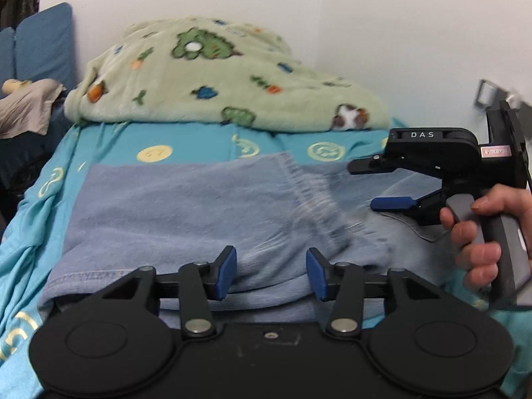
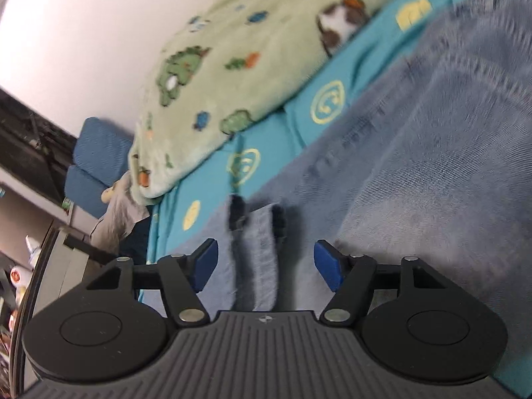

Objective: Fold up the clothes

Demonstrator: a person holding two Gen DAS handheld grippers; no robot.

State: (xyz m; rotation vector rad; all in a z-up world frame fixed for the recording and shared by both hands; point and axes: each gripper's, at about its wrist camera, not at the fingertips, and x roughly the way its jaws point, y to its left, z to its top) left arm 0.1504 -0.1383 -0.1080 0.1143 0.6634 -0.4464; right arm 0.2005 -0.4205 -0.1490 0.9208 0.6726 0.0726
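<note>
A pair of light blue jeans (image 1: 186, 212) lies flat on the teal bedsheet (image 1: 199, 143), with a leg end at the left and a frayed hem (image 1: 299, 183) folded over the middle. My left gripper (image 1: 271, 272) is open and empty just above the near edge of the jeans. My right gripper (image 1: 375, 186) is held by a hand at the right, open, above the jeans' pocket area. In the right wrist view my right gripper (image 2: 266, 267) is open over the jeans (image 2: 415, 166), and the left gripper's fingers (image 2: 237, 212) show ahead, blurred.
A crumpled green fleece blanket (image 1: 226, 76) lies at the far end of the bed against the white wall. Blue cushions (image 1: 43, 43) and a beige cloth (image 1: 26, 106) lie at the left. A grey bracket (image 1: 487, 94) hangs on the right wall.
</note>
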